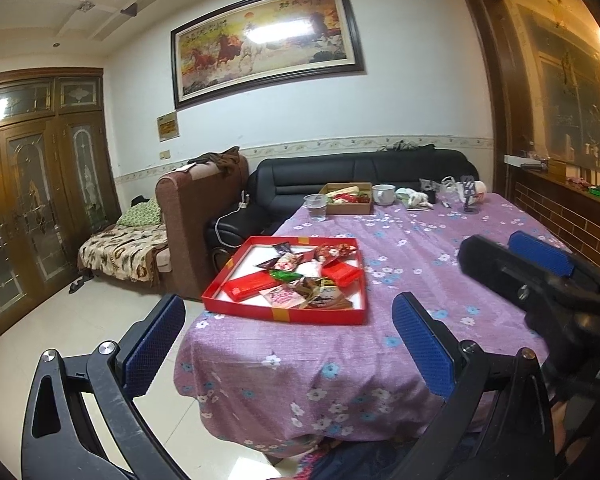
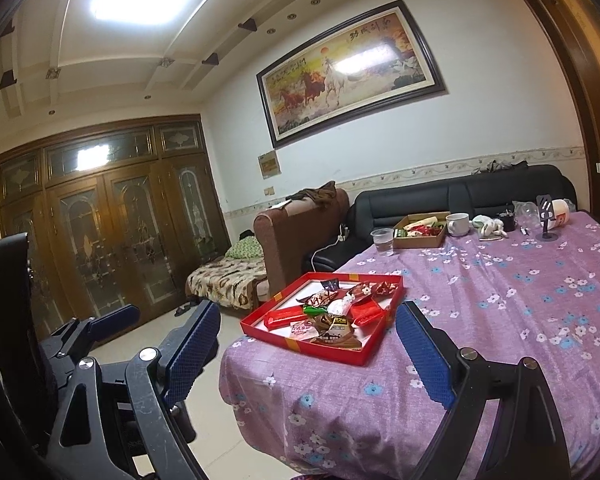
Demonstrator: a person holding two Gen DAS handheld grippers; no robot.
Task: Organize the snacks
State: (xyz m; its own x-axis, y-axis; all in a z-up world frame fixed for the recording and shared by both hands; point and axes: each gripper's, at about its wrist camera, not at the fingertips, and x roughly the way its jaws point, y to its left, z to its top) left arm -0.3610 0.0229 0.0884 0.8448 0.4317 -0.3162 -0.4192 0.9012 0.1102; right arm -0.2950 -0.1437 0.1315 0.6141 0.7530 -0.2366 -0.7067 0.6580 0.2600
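Note:
A red tray (image 1: 236, 272) sits near the front left corner of the table, also in the right wrist view (image 2: 260, 314). It holds several wrapped snacks (image 1: 296, 276), among them a long red pack (image 1: 246, 285), a pink pack (image 1: 281, 295) and brown packs (image 2: 336, 330). My left gripper (image 1: 290, 346) is open and empty, held off the table's near edge below the tray. My right gripper (image 2: 312, 354) is open and empty, just short of the tray. The right gripper shows at the right of the left wrist view (image 1: 540, 264). The left gripper shows at the left of the right wrist view (image 2: 100, 328).
A purple floral cloth (image 1: 420, 264) covers the table. At the far end stand a cardboard box of snacks (image 1: 348, 199), a plastic cup (image 1: 316, 207), a white mug (image 1: 383, 194) and a phone stand (image 1: 469, 196). Sofas (image 1: 364, 176) and tiled floor (image 1: 60, 320) lie left.

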